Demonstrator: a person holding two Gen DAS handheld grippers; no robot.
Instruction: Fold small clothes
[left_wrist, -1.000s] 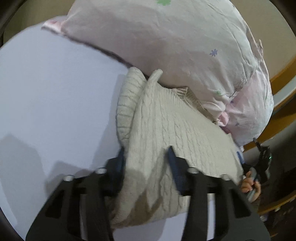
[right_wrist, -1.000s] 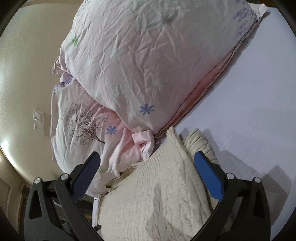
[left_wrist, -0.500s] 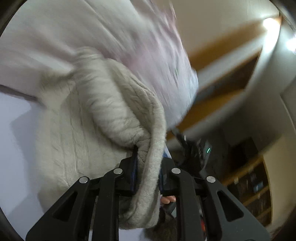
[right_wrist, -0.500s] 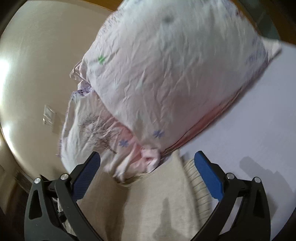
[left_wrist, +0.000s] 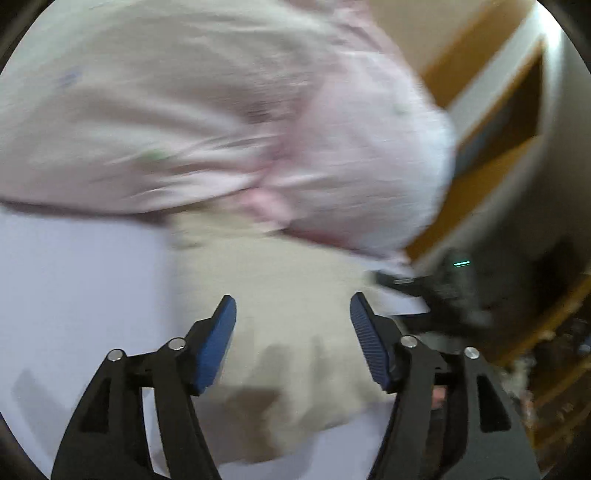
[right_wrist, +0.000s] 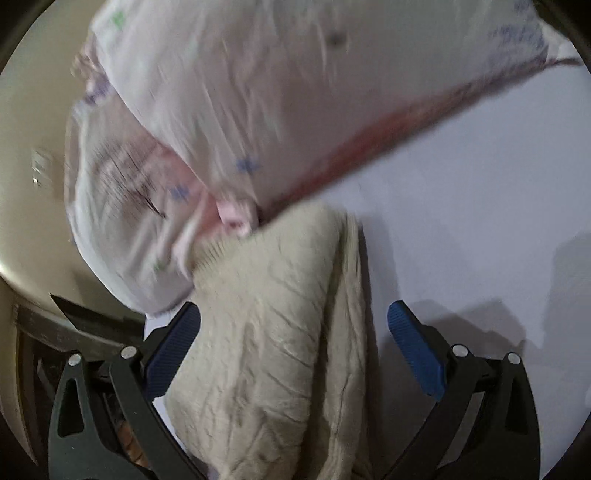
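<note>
Cream cable-knit: the sweater (right_wrist: 273, 332) lies on the pale lilac sheet (right_wrist: 480, 206), its far end tucked against the pink floral pillows (right_wrist: 258, 92) at the head of the bed. We read it as already doubled over, with a layered edge running along its right side in the right wrist view.

Left gripper (left_wrist: 291, 339): jaws spread wide, nothing between them, hanging above the near part of the sweater (left_wrist: 280, 332). That view is badly smeared, so we cannot tell height or whether a pad brushes the knit.

Right gripper (right_wrist: 291, 354): jaws also spread wide and gripping nothing. The sweater runs up between them, its long axis pointing away from the tool toward the pillows. The left pad sits at the garment's left edge; the right pad stands over bare sheet, clear of the layered edge.

Our judgement: the next fold turns on that long axis. Both tools sit at the near end, so the near edge could be carried forward toward the pillows. The right gripper looks better centred on the cloth. Risk: the thick knit slipping from a shallow pinch, or the pillows crowding the far end.
</note>
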